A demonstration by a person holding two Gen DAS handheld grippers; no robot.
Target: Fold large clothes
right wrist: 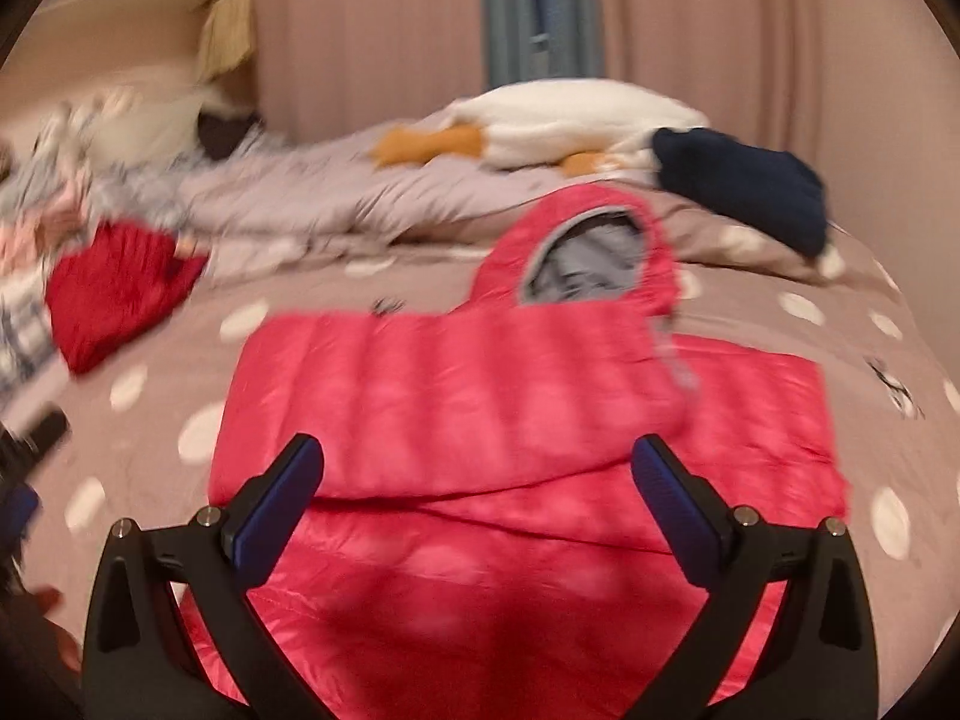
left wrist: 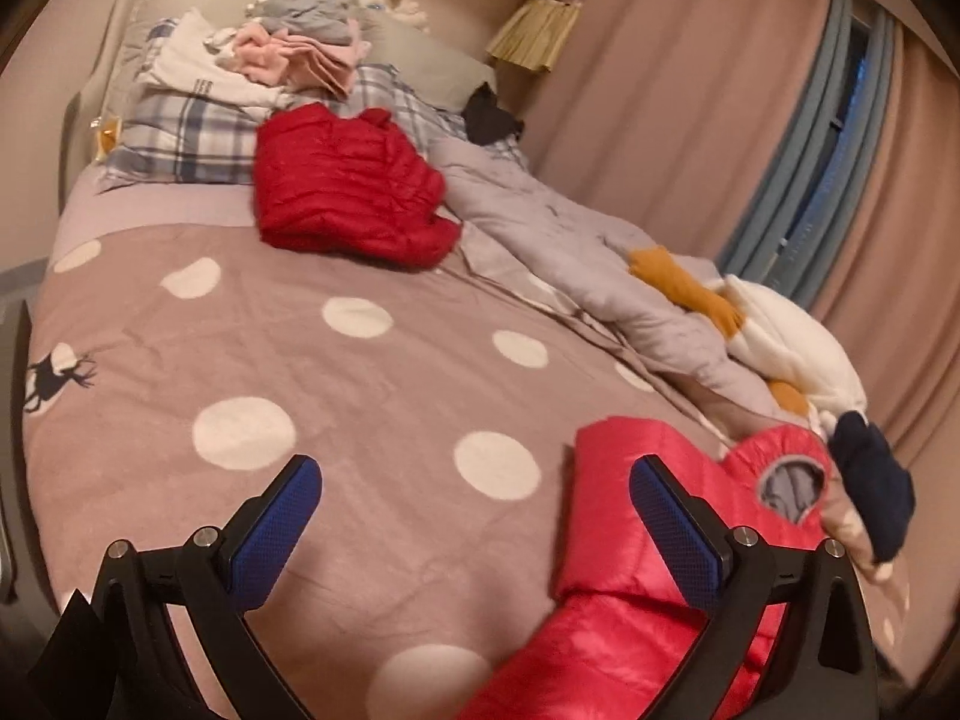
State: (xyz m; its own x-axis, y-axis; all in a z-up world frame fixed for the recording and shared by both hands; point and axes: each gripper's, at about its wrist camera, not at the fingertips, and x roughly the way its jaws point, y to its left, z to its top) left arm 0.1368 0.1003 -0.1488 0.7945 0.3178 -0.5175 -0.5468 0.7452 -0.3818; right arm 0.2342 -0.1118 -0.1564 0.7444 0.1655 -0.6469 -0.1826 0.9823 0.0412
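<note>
A bed (left wrist: 360,372) with a dotted brown cover fills both views, with pink curtains (left wrist: 690,90) behind it. At the left, by the pillows, a stack of folded clothes (left wrist: 288,48) is seen, and in front of it a dark red jacket (left wrist: 348,180) is laid folded, so part of the work is judged done. Further right, a crumpled grey quilt (left wrist: 570,252), a white and orange plush toy (left wrist: 780,342) and a dark blue garment (left wrist: 876,492) are left untouched. Nearest, the pink hooded jacket (right wrist: 480,420) is spread on the cover with one side already turned over the body; its hood and lower part are still to be folded. The left gripper (left wrist: 474,516) is held wide apart over the cover beside the jacket's edge, gripping nothing. The right gripper (right wrist: 480,498) is likewise held apart above the jacket, with no cloth pinched.
</note>
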